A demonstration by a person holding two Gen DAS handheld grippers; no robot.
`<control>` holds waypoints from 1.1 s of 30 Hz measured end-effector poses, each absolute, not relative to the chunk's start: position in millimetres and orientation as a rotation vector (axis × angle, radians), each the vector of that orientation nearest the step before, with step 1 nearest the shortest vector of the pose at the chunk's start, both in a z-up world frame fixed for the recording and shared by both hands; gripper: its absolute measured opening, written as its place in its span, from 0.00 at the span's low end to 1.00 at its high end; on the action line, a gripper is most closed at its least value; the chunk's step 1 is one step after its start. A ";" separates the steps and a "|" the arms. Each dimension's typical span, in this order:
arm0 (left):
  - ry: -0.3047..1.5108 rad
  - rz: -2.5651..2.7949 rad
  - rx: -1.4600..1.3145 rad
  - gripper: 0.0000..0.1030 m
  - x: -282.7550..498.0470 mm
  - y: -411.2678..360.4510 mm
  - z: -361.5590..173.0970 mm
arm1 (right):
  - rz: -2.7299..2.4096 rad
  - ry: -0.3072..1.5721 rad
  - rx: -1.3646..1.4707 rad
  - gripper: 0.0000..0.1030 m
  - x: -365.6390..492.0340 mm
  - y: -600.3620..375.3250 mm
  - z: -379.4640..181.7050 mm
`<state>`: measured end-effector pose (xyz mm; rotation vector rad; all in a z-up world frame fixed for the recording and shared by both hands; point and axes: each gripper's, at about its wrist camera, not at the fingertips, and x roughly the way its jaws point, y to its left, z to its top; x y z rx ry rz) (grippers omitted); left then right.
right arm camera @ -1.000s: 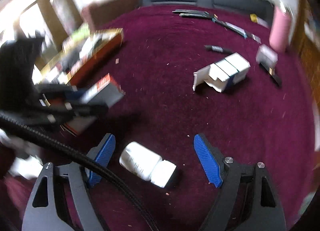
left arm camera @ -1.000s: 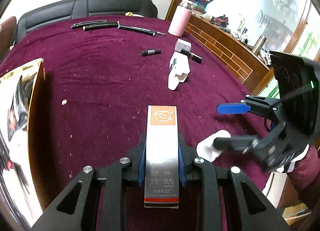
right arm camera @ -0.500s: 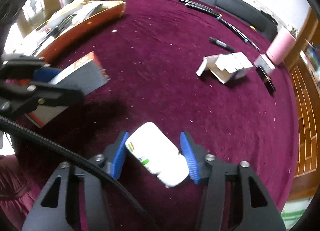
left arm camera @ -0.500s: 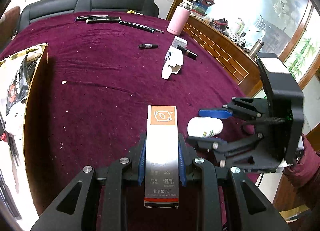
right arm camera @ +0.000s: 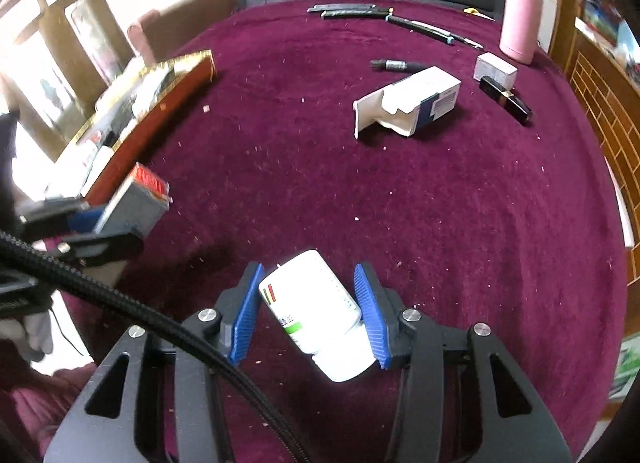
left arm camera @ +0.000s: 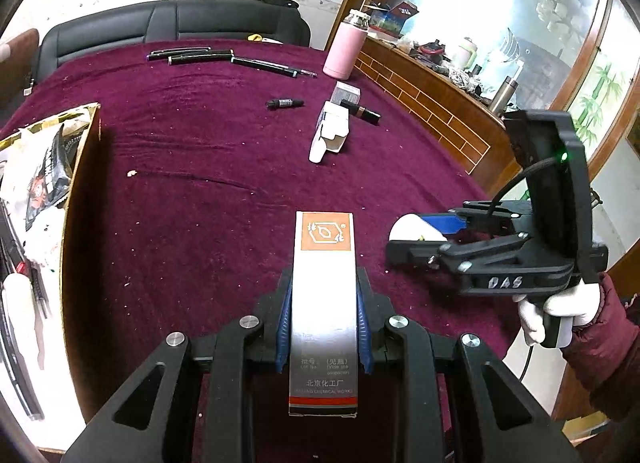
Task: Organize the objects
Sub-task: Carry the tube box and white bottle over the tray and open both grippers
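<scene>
Two fisheye views, each mounted just behind a gripper's fingers, angled down over the maroon tablecloth [left arm camera: 224, 167] toward the black sofa [left arm camera: 176, 29] at the far edge. Left view close above its silver carton [left arm camera: 323, 303], with the right gripper [left arm camera: 404, 239] at its right. Right view close above its white bottle [right arm camera: 316, 311], with the left gripper, perhaps blurred, at its left edge. Shared: open white box [right arm camera: 408, 105], pens [left arm camera: 224, 57], pink flask [right arm camera: 520, 25].

Bright window glare, fisheye-warped edges, left blur
</scene>
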<state>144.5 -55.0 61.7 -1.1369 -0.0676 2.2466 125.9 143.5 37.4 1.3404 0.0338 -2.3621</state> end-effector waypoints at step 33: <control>-0.422 2.670 -1.091 0.22 157.7 -282.1 80.9 | -1.963 -0.021 1.153 0.45 122.0 -79.2 89.1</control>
